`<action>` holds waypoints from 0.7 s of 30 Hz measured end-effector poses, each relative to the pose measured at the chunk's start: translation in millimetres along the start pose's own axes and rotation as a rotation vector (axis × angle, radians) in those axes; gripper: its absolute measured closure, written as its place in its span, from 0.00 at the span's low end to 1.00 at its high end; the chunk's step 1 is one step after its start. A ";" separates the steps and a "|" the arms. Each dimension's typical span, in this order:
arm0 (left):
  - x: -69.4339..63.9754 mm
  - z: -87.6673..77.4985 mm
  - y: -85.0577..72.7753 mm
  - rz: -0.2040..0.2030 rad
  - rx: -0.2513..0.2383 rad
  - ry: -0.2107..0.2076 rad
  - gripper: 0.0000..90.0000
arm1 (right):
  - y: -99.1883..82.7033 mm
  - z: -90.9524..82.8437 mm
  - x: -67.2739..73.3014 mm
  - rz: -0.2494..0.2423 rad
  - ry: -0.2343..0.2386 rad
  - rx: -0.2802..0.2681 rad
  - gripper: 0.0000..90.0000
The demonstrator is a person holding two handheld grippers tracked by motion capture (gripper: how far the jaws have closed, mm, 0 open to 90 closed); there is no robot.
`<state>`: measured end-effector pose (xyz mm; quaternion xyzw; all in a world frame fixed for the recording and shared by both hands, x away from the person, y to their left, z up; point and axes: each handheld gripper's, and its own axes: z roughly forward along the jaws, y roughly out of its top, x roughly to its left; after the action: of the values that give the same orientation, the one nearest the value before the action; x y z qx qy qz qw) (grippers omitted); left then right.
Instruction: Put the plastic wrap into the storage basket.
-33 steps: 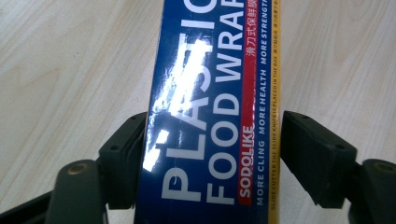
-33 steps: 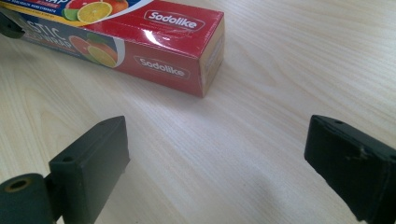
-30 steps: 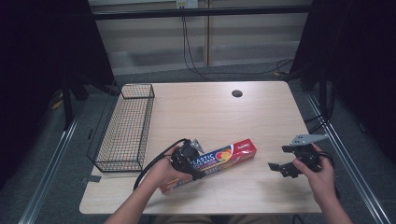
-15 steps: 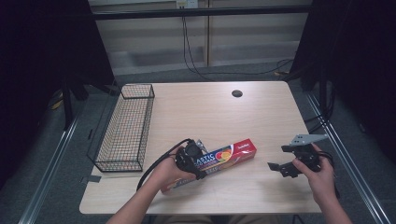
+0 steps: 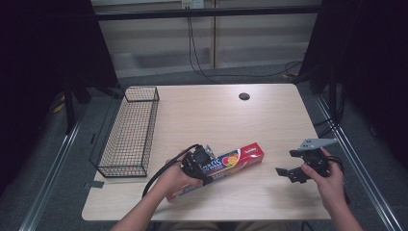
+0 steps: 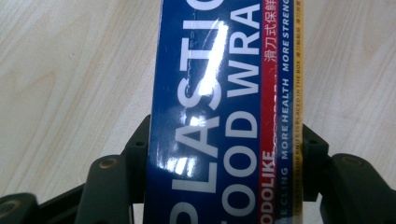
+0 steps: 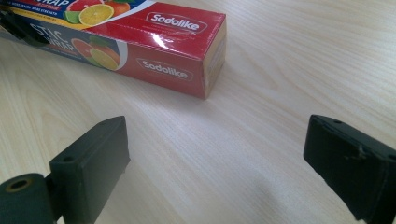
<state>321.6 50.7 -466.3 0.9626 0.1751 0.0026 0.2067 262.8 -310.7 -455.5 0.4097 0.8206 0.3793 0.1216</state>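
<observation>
A long box of plastic food wrap, blue at one end and red at the other, lies slantwise on the table near the front. My left gripper sits over its blue end. In the left gripper view the box runs between the two black jaws of my left gripper, which have just been closing and now press on its sides. To the right, my right gripper is held just above the table. It stands open with bare wood between its fingers, and the red end of the box lies ahead, apart from it.
A black wire basket stands along the left side of the wooden table. A dark round grommet sits near the far edge. Cables trail from both grippers toward the front edge.
My left hand has edged slightly to the right over the box's blue end. The box and my right gripper stay where they were.
</observation>
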 end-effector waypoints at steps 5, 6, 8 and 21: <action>-0.9 -6.5 0.4 0.010 0.012 0.022 0.47 | 1.1 -2.1 0.3 0.002 -0.004 -0.009 0.07; -0.9 -6.5 0.4 0.010 0.012 0.022 0.47 | 1.2 -2.7 0.0 0.003 -0.003 -0.013 0.07; 0.8 -10.8 -0.6 -0.023 0.017 0.015 0.47 | 1.0 -3.7 -0.7 0.007 -0.001 -0.019 0.07; 13.7 -31.0 -0.8 -0.102 0.015 0.026 0.48 | 1.0 -4.5 -1.5 0.014 -0.002 -0.031 0.07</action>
<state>331.8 68.3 -439.1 0.9539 0.2266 0.0030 0.1970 262.0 -313.8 -451.8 0.4141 0.8115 0.3926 0.1262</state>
